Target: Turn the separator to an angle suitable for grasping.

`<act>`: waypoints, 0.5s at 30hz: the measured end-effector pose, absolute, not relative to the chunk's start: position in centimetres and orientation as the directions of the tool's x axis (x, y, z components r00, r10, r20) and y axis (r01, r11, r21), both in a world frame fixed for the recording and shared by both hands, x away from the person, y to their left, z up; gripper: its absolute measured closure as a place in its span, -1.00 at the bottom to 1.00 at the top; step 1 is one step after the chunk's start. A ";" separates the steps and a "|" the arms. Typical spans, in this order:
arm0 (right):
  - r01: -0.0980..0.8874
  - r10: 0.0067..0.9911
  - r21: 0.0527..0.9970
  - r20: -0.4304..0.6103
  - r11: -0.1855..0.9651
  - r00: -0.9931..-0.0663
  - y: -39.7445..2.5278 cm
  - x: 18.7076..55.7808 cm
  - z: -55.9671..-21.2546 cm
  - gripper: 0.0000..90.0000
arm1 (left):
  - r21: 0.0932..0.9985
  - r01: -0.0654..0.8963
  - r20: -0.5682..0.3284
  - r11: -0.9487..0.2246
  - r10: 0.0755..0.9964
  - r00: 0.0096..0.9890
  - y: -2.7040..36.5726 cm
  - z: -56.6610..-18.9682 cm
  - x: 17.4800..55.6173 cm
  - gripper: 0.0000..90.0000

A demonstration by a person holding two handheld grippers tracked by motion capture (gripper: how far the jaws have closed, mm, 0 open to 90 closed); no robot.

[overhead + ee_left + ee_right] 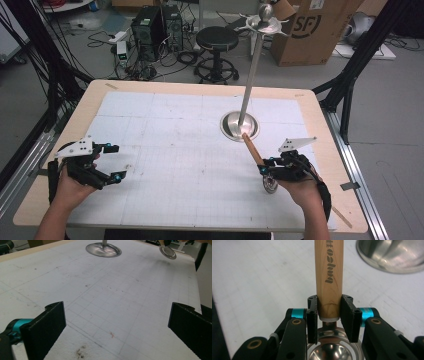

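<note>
A utensil with a wooden handle (253,149) and a round metal head (270,185) is held just above the white mat. My right gripper (265,167) is shut on the handle near the head. In the right gripper view the printed handle (329,272) stands between the jaws of my right gripper (329,312), with the shiny head (332,350) below them. The handle's far end points at the round base (240,125) of a metal stand. My left gripper (116,161) rests at the table's left side, open with nothing in it (117,327). The left gripper view shows the metal head (168,252) far off.
The stand's thin pole (252,65) rises to a hooked top (265,22). Its base (103,250) (392,255) sits right of the middle of the gridded white mat (175,150). Beyond the table stand a black stool (217,40), computer towers (150,30) and a cardboard box (315,30).
</note>
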State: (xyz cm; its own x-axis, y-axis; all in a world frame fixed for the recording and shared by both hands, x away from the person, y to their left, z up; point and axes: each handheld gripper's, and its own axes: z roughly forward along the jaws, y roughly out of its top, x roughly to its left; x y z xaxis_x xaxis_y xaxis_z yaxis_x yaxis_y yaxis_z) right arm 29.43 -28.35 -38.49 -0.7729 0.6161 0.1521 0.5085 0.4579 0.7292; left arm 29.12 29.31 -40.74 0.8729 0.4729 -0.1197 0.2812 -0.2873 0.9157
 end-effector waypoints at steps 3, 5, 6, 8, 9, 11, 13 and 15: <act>0.484 0.580 0.760 0.177 0.432 -0.795 -28.2 29.3 -38.2 0.52 | 0.916 0.282 -0.121 -0.284 0.474 0.872 29.3 -40.7 29.1 -0.96; 0.463 0.567 0.778 0.170 0.425 -0.806 -28.1 29.1 -38.0 0.52 | 0.916 0.282 -0.121 -0.285 0.475 0.872 29.4 -40.7 29.1 -0.96; 0.456 0.566 0.783 0.165 0.422 -0.808 -28.0 29.1 -38.0 0.52 | 0.916 0.282 -0.120 -0.285 0.475 0.872 29.4 -40.7 29.1 -0.96; 0.447 0.567 0.791 0.157 0.417 -0.809 -27.8 29.0 -38.0 0.52 | 0.916 0.281 -0.120 -0.285 0.474 0.872 29.4 -40.7 29.1 -0.96; 0.442 0.568 0.795 0.153 0.415 -0.809 -27.8 28.9 -38.0 0.52 | 0.916 0.282 -0.121 -0.285 0.474 0.872 29.3 -40.7 29.1 -0.96; 0.426 0.563 0.803 0.141 0.416 -0.814 -27.6 28.8 -37.9 0.52 | 0.916 0.282 -0.121 -0.285 0.474 0.872 29.3 -40.7 29.1 -0.96; 0.419 0.560 0.811 0.140 0.408 -0.816 -27.5 28.8 -37.8 0.52 | 0.917 0.281 -0.120 -0.284 0.474 0.872 29.4 -40.7 29.1 -0.96; 0.413 0.559 0.820 0.141 0.397 -0.817 -27.4 28.7 -37.7 0.52 | 0.917 0.283 -0.122 -0.283 0.476 0.871 29.4 -40.7 29.1 -0.96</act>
